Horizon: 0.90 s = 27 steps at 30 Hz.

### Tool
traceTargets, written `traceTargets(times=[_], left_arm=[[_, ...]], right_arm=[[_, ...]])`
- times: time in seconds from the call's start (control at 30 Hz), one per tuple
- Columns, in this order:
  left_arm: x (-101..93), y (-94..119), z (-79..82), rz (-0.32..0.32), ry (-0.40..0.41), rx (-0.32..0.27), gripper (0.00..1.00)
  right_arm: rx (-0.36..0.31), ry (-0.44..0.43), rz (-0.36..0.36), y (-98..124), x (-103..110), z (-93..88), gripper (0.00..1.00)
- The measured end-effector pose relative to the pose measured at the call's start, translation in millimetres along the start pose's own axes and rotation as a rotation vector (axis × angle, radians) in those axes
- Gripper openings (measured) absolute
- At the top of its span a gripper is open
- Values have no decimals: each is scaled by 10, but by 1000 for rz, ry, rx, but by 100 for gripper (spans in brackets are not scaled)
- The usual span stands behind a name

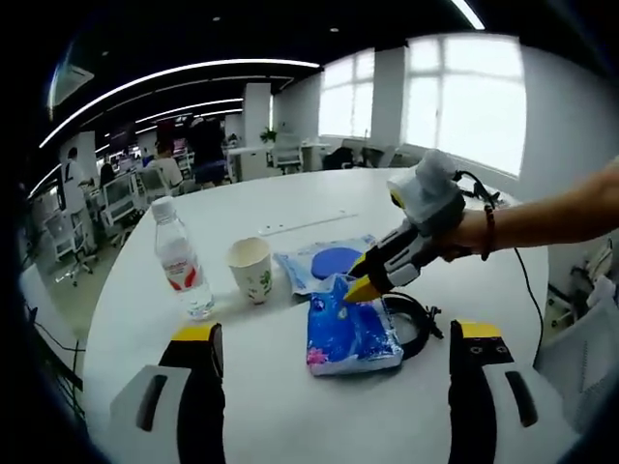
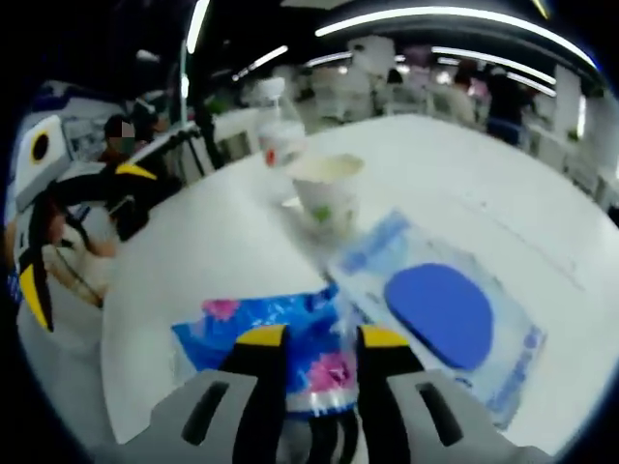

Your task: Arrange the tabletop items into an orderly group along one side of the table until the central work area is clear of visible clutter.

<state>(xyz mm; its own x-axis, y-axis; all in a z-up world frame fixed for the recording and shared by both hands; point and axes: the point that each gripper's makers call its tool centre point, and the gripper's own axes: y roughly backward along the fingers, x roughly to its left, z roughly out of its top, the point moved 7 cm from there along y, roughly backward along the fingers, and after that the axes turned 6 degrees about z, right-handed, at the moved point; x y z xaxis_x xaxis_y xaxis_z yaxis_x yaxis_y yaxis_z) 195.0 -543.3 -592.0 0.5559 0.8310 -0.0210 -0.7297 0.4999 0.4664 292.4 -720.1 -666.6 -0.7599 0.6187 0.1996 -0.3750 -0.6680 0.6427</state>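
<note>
I hold a two-jaw gripper in each hand over a round white table (image 1: 319,425) in a bright open office. In the left gripper view, my left gripper (image 1: 334,362) hangs low over the near edge, its jaws spread wide and holding nothing. My right gripper (image 1: 364,282) reaches in from the right, its yellow tips down on the top edge of a blue floral packet (image 1: 350,336) that lies flat near the middle of the table. In the right gripper view, the jaws are drawn close over that packet's edge (image 2: 290,338); the picture is blurred, so I think they pinch the plastic but I cannot be sure.

Just beyond the floral packet lies a pale blue pouch with a dark blue oval (image 1: 324,263), touching or slightly overlapping it. A paper cup (image 1: 251,270) stands upright beside that, then a water bottle (image 1: 182,259). A black cable loop (image 1: 416,324) lies against the packet's right side.

The risks, as I judge them: a thin pinch on slippery plastic may slide off, and dragging the packet could snag the cable or push the pouch into the cup and tip it.
</note>
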Motion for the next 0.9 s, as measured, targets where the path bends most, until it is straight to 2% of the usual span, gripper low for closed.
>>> traceTargets(times=[0.27,0.37,0.7,0.9], left_arm=[[-16,5,-37,1,-12,14,95],[9,10,-57,7,-3,19,94],[11,36,-80,9,13,20,93],[11,45,-67,9,9,17,92]], right_arm=[[9,-32,-33,-3,-43,-16,16],[5,-55,-41,4,-59,-10,7],[1,-95,-80,31,-65,-6,2],[-14,-114,-78,104,-36,22,1]])
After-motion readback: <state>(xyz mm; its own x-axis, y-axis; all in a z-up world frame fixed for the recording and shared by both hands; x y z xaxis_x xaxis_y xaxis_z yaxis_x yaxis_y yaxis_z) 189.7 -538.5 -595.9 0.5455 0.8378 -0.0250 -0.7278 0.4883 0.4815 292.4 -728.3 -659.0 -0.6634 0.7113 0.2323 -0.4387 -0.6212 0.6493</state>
